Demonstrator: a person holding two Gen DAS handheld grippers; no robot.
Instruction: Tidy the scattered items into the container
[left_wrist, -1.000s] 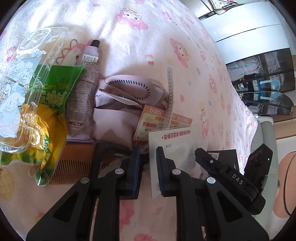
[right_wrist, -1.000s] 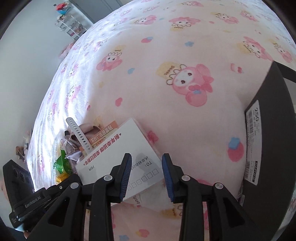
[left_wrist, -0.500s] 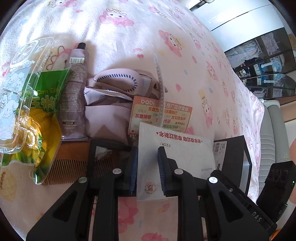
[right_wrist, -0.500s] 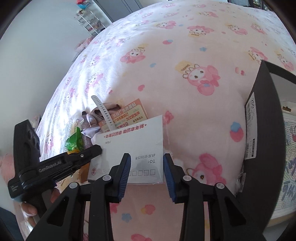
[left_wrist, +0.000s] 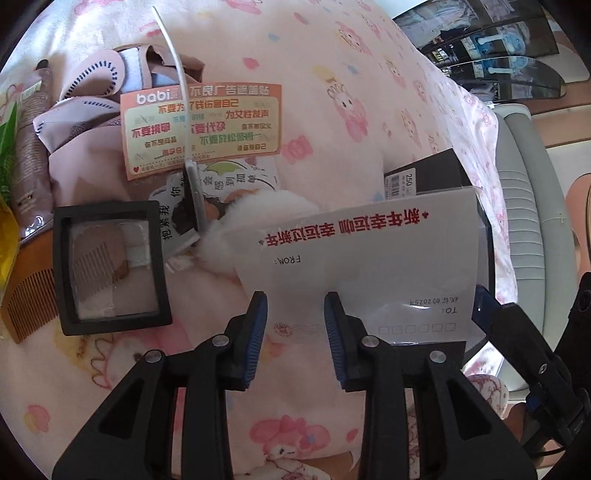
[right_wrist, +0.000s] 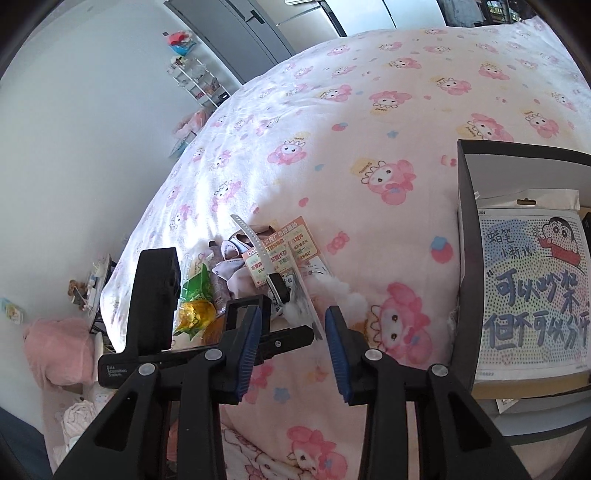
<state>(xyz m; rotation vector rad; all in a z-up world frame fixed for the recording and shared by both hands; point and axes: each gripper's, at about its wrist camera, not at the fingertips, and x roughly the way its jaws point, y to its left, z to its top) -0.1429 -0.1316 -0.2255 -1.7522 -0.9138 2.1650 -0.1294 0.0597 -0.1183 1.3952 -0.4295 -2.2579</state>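
L gripper (left_wrist: 295, 332): fingers spread, jaws opening, pads pressing nothing. The white envelope (left_wrist: 369, 258) w/ red print stands just past the tips, face-on to this cam. Its lower edge sits behind both tips & most of the sheet runs off to the right of the right-hand finger. R gripper (right_wrist: 291, 321): fingers also spread. The same envelope shows edge-on as a thin sheet in the gap just ahead of the tips, nearer the right-hand finger. No pinch visible, and can't tell if it touches that pad or what bears it. The black box (right_wrist: 466, 277) (the container) sits right of the R fingers and close. It's open-topped w/ a dotted cartoon craft sheet (right_wrist: 532, 288) lying flat inside. In the L view the envelope covers most of the box. The rest of the clutter is beyond & left of the L fingertips, on the pink blanket (left_wrist: 332, 92). A black-framed lens (left_wrist: 110, 269) lies just left of the left-hand finger, over part of a wooden comb (left_wrist: 26, 306). A white fluffy puff (left_wrist: 258, 210) is straight ahead, touching the envelope's far corner. Further out is a pink "babi" card (left_wrist: 203, 125) w/ a white strap (left_wrist: 173, 55) across it. Far left are pale pink pouches (left_wrist: 85, 110) & a brown tube (left_wrist: 33, 147).
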